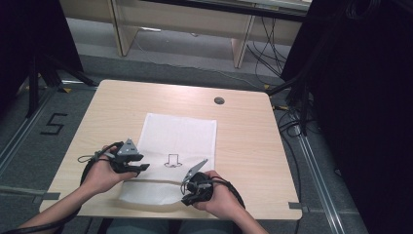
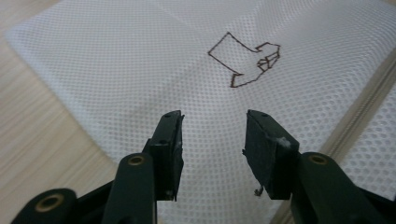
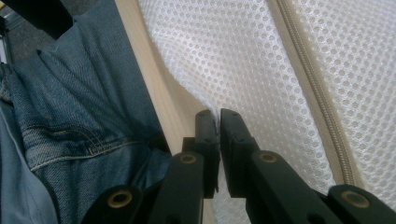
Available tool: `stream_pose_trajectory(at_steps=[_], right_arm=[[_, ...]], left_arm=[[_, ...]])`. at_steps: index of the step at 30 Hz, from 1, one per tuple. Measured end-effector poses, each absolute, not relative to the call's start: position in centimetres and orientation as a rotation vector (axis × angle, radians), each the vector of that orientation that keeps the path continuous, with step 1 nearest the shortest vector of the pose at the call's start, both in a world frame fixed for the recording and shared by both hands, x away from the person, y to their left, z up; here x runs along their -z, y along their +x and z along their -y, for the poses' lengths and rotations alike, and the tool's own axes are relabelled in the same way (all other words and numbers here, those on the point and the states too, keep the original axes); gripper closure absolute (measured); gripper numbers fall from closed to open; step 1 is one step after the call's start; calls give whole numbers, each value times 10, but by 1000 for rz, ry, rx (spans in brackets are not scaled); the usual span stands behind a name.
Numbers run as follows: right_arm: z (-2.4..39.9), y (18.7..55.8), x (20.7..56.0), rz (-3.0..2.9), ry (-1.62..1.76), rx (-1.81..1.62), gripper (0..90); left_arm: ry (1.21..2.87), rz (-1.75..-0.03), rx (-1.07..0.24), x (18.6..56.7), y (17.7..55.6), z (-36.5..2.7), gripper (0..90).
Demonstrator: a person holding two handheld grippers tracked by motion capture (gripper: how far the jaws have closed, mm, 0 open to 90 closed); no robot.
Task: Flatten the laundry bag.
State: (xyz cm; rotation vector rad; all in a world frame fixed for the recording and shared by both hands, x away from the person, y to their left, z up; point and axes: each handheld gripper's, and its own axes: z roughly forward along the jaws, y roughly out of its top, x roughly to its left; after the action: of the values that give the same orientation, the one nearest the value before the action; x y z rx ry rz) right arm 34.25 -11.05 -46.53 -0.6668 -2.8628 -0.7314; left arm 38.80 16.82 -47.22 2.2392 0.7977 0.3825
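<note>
A white mesh bag (image 1: pixel 178 131) lies flat on the wooden table (image 1: pixel 243 141), with a small brown outline logo (image 1: pixel 172 161) stitched on it and a beige zipper (image 3: pixel 313 88) across its near end. My left gripper (image 1: pixel 140 166) hovers at the bag's left side. In the left gripper view the left gripper (image 2: pixel 214 119) is open above the mesh bag (image 2: pixel 140 56), the logo (image 2: pixel 245 58) lies ahead, and nothing is between the jaws. My right gripper (image 1: pixel 189 195) is at the bag's near edge. There the right gripper (image 3: pixel 219 114) is shut on the mesh bag (image 3: pixel 243 56), pinching its hem.
A round cable grommet (image 1: pixel 219 100) sits in the table's far right part. The person's jeans (image 3: pixel 70 116) are just below the table's front edge (image 3: pixel 154 88). Dark stands and cables flank the table on both sides.
</note>
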Motion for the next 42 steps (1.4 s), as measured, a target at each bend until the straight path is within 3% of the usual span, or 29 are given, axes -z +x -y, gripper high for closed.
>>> stream_pose_trajectory(at_steps=[5,12,16,18,19,20,21,25,32,33,42], right_arm=[[114,341,468,2842,-743,715,851],[138,342,460,2750,-809,863,704],[159,349,452,2744,-911,964,675],[172,355,450,2742,-999,985,686],[182,361,451,2771,-1100,946,746],[182,361,451,2771,-1100,946,746],[189,365,454,2783,-1199,877,820],[194,371,461,2748,-1233,796,900],[186,371,473,2770,-1237,676,900],[185,371,474,2773,-1237,662,900],[182,371,480,2795,-1225,631,900]], left_arm=[[2269,-756,-359,478,382,-158,555],[2259,-744,-316,481,377,-157,513],[2251,-747,-276,483,373,-154,528],[2235,-725,-248,482,371,-149,538],[2227,-710,-238,481,369,-144,551],[2227,-710,-238,481,369,-144,556],[2225,-700,-224,481,368,-140,573],[2222,-671,-149,482,363,-127,645],[2332,-645,-126,497,362,-120,732],[2416,-584,-136,497,365,-123,736],[2382,-616,-131,502,364,-124,750]])
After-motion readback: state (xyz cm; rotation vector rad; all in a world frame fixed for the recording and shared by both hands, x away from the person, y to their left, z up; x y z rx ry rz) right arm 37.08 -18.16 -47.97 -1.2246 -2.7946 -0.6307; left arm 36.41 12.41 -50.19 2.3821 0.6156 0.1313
